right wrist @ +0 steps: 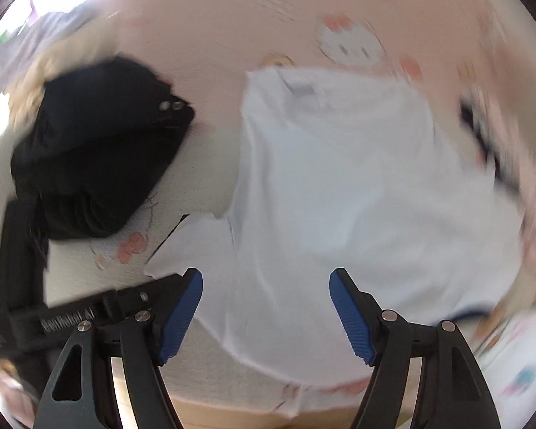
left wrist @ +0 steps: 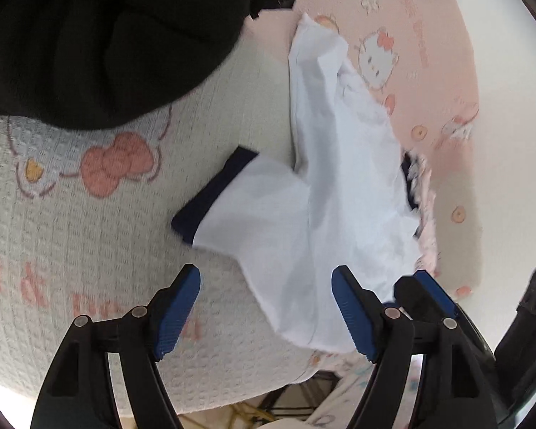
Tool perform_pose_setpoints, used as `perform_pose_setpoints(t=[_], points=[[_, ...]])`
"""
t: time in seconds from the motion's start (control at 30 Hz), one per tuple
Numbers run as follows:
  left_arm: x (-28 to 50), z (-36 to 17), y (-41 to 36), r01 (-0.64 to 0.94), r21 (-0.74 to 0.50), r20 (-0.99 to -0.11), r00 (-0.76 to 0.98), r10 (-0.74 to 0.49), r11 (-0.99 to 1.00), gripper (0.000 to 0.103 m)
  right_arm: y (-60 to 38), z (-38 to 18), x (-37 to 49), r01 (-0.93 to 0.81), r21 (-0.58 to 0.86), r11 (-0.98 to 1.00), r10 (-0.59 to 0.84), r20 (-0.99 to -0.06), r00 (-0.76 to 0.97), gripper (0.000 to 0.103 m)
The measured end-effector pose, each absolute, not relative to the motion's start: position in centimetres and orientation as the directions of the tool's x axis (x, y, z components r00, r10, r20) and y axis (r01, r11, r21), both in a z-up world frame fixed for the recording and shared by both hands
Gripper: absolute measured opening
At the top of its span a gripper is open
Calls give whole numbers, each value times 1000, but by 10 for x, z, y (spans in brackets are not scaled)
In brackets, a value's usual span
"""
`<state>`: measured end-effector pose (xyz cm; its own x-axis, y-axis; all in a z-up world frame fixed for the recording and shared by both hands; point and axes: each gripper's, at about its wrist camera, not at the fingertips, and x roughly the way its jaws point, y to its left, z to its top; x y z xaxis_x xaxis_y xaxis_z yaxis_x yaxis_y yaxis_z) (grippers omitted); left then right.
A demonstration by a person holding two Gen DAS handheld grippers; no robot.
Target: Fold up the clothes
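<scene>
The white shirt point(right wrist: 339, 186) lies spread on a bed cover point(left wrist: 89, 214) printed with cartoon cats, one navy-trimmed sleeve point(left wrist: 225, 196) extended toward the black garment point(right wrist: 100, 164), which sits bundled just beside the shirt. The left gripper point(left wrist: 266, 312) hovers above the shirt's near edge with its jaws open and nothing pressed between them. The right gripper point(right wrist: 266, 312) hangs over the shirt's near hem, jaws likewise open and empty. Both point steeply down at the shirt, which suggests a regrasp is being set up. The body is flat but rumpled on the side away from the black garment; that side likely needs smoothing before a fold.
</scene>
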<state>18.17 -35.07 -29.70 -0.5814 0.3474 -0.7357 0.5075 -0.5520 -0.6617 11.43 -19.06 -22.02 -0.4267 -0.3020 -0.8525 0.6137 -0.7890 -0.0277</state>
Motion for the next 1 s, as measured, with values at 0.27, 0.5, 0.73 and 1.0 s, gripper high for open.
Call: perform_pose_setpoints(t=[0.27, 0.5, 0.73, 1.0], points=[[187, -324, -365, 524, -770, -636, -674, 375, -364, 75, -217, -236, 158, 792, -375, -483, -203, -831, -517, 73], [194, -339, -367, 471, -849, -529, -759, 380, -240, 75, -226, -266, 210, 784, -611, -114, -160, -767, -621, 73], [178, -340, -357, 441, -859, -511, -771, 379, -260, 75, -228, -309, 215, 779, -623, 71, -103, -782, -615, 73], [170, -339, -360, 384, -884, -467, -770, 435, -268, 75, -232, -325, 219, 730, -673, 119, -122, -740, -662, 73]])
